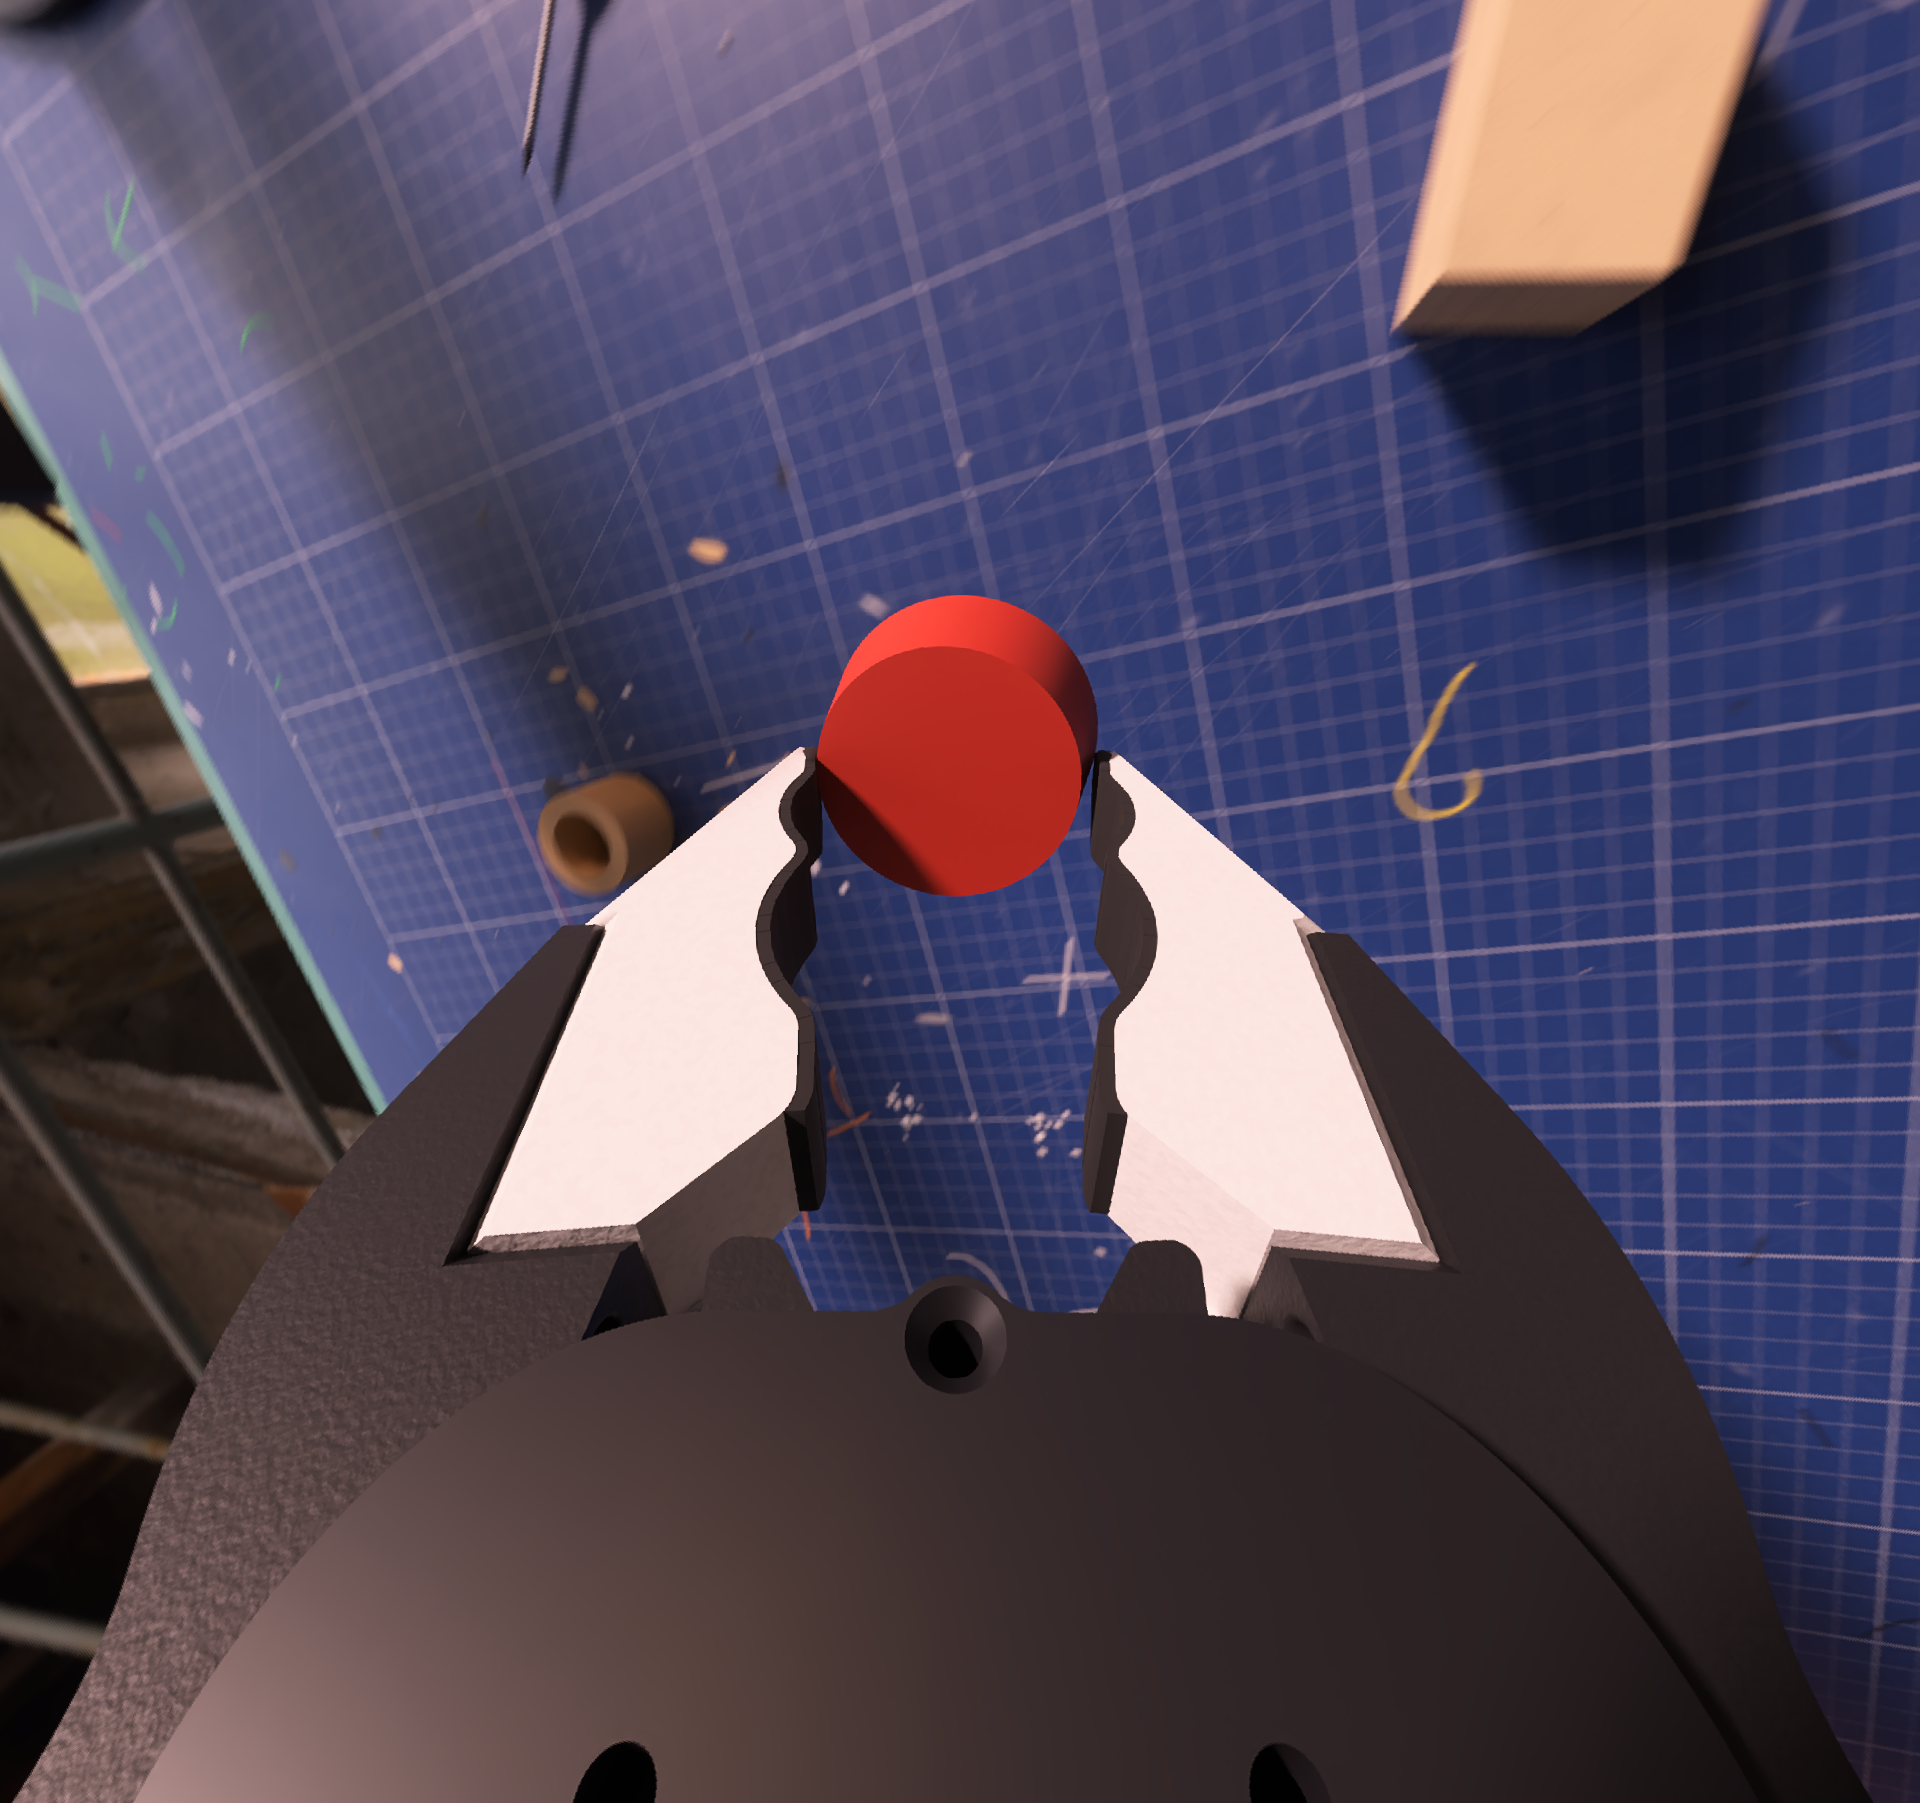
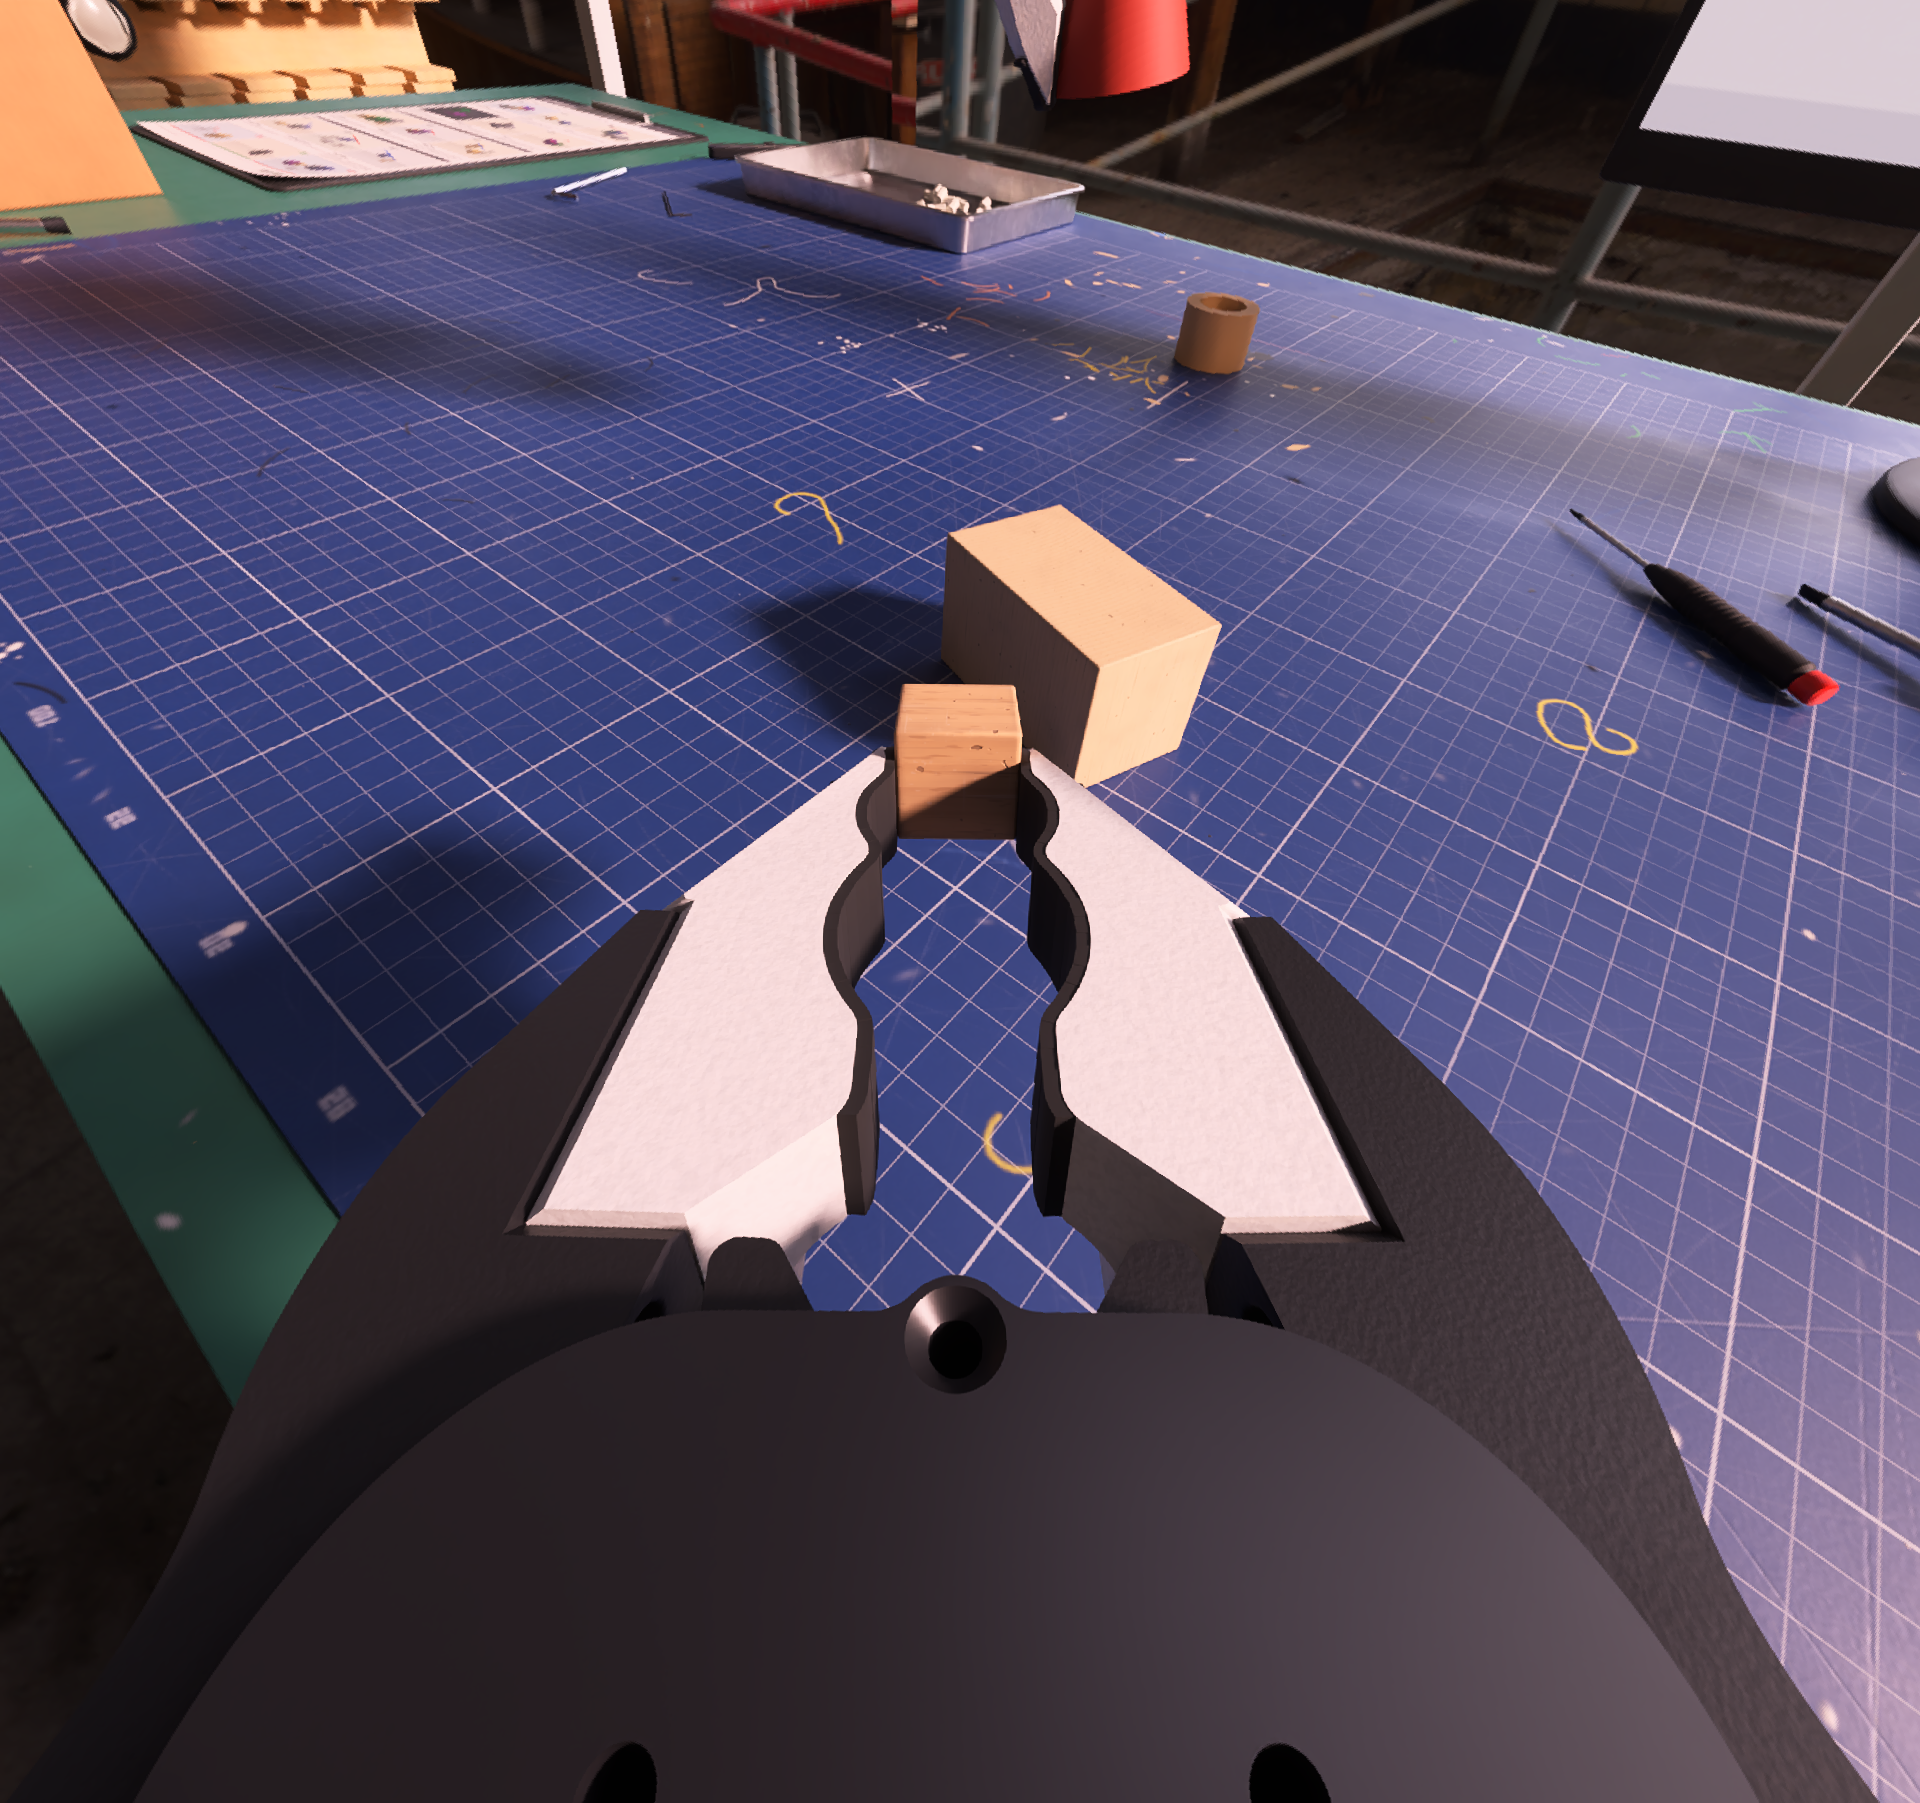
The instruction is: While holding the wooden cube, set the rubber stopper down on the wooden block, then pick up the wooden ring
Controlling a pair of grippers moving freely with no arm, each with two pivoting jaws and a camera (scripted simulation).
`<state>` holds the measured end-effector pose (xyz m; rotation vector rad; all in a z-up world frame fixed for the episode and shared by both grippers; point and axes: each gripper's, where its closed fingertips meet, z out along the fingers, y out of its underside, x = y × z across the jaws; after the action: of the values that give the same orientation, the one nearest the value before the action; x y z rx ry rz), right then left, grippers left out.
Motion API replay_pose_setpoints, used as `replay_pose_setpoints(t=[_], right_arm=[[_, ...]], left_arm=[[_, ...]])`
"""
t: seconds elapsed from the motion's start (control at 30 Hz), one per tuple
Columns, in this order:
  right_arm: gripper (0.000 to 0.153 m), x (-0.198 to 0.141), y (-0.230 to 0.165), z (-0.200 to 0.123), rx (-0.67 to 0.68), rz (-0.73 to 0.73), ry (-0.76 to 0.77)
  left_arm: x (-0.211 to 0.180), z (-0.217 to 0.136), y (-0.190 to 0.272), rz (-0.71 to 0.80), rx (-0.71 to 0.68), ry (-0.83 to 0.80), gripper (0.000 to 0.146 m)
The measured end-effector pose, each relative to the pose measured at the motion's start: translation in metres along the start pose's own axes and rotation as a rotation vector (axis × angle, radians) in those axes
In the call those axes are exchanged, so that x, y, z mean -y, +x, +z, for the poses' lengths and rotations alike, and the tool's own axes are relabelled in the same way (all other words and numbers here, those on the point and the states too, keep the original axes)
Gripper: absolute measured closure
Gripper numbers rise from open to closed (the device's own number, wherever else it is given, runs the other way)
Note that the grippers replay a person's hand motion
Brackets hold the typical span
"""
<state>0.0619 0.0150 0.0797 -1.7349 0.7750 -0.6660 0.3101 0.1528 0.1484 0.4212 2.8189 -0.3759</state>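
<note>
Left wrist view: we see the left gripper (image 1: 956,766) clamping the red rubber stopper (image 1: 951,766) at its fingertips, high over the blue cutting mat (image 1: 1247,506), so it clears everything on its way to the wooden block (image 1: 1590,112), well apart up-right. Wooden ring (image 1: 603,831) lies just left below, near the mat edge (tight room there). Right wrist view: our right gripper (image 2: 956,777) pinches the wooden cube (image 2: 956,756) just short of the block (image 2: 1081,641), kept off the block's top, which we judge free for the stopper. Screwdrivers (image 2: 1714,610) lie far right.
</note>
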Motion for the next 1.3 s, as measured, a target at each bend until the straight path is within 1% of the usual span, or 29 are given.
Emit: replay_pose_setpoints(t=[0.1, 0.2, 0.3, 0.4, 0.5, 0.67, 0.83, 0.97, 1.3], right_arm=[[0.131, -0.002, 0.0, 0.0, -0.007, -0.005, -0.012], [0.131, -0.003, 0.002, 0.0, -0.016, 0.002, -0.019], [0.131, -0.004, 0.005, 0.0, -0.026, 0.021, -0.026], [0.131, -0.006, 0.007, 0.0, -0.034, 0.038, -0.039], [0.131, -0.008, 0.007, 0.001, -0.03, 0.04, -0.05], [0.131, -0.012, 0.005, 0.003, -0.03, 0.023, -0.078], [0.131, -0.013, 0.004, 0.004, -0.026, 0.018, -0.082], [0.131, -0.013, 0.003, 0.004, -0.024, 0.017, -0.082], [0.131, -0.013, 0.004, 0.004, -0.025, 0.018, -0.083]], left_arm=[[0.039, 0.002, 0.031, 0.044, -0.041, 0.015, 0.094], [0.068, 0.012, 0.061, 0.09, -0.08, 0.005, 0.094], [0.089, 0.025, 0.086, 0.131, -0.11, -0.013, 0.094], [0.102, 0.038, 0.101, 0.147, -0.134, -0.024, 0.094], [0.11, 0.049, 0.11, 0.158, -0.141, -0.039, 0.094], [0.118, 0.064, 0.119, 0.134, -0.156, -0.053, 0.094], [0.12, 0.074, 0.125, 0.112, -0.159, -0.052, 0.094], [0.113, 0.084, 0.126, 0.086, -0.161, -0.073, 0.094], [0.112, 0.082, 0.129, 0.052, -0.142, -0.07, 0.094]])
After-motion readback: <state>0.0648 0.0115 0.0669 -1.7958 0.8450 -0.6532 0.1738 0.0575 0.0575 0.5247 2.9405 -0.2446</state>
